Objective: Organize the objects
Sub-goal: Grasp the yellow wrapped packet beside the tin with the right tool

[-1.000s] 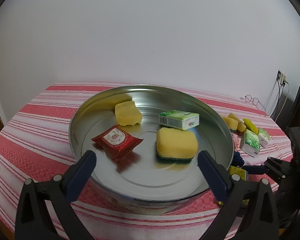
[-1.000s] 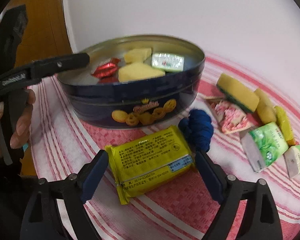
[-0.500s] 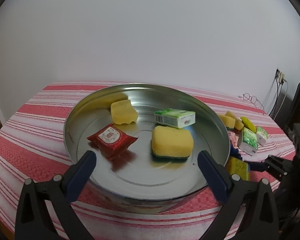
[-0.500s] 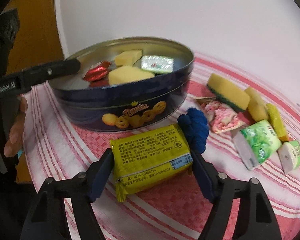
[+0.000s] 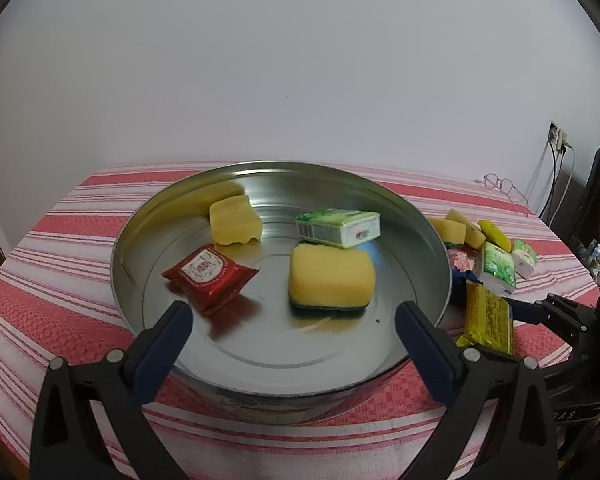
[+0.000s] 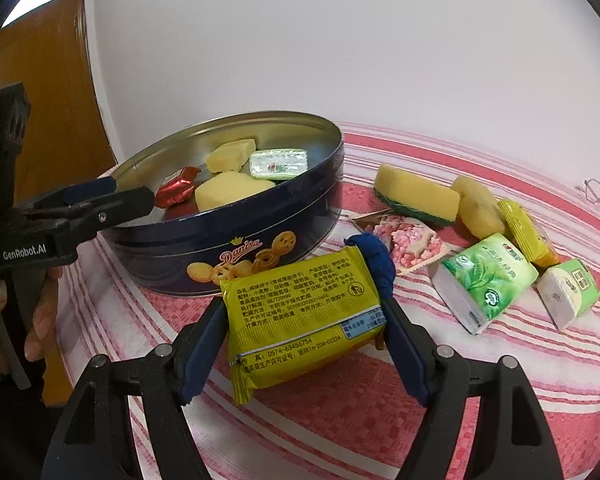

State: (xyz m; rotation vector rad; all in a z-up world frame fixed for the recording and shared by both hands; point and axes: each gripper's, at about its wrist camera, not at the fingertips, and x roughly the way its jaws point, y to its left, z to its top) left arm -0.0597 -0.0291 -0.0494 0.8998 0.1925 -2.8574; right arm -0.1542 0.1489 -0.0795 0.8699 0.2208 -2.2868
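A round blue cookie tin [image 6: 220,240] stands on the striped cloth. Inside it lie a red packet [image 5: 210,276], a yellow sponge piece [image 5: 234,226], a green-white tissue pack [image 5: 338,228] and a yellow-green sponge [image 5: 330,278]. My left gripper [image 5: 292,316] hovers open over the tin's near rim, holding nothing. To the right of the tin, my right gripper [image 6: 304,312] is shut on a yellow biscuit packet [image 6: 292,292], its pads pressing both short ends. The packet is tilted and covers part of the tin's wall. A blue cloth ball [image 6: 374,264] sits just behind it.
Right of the tin lie a sponge [image 6: 416,196], a pink packet [image 6: 412,244], a yellow sponge piece [image 6: 478,208], a slim yellow packet [image 6: 524,232] and two green tissue packs [image 6: 484,280]. Glasses [image 5: 500,186] rest at the far edge. A hand [image 6: 40,312] holds the left gripper.
The right jaws closed from wide open onto the yellow packet, which now sits tilted and nearer the tin in view. The left gripper has hardly moved.
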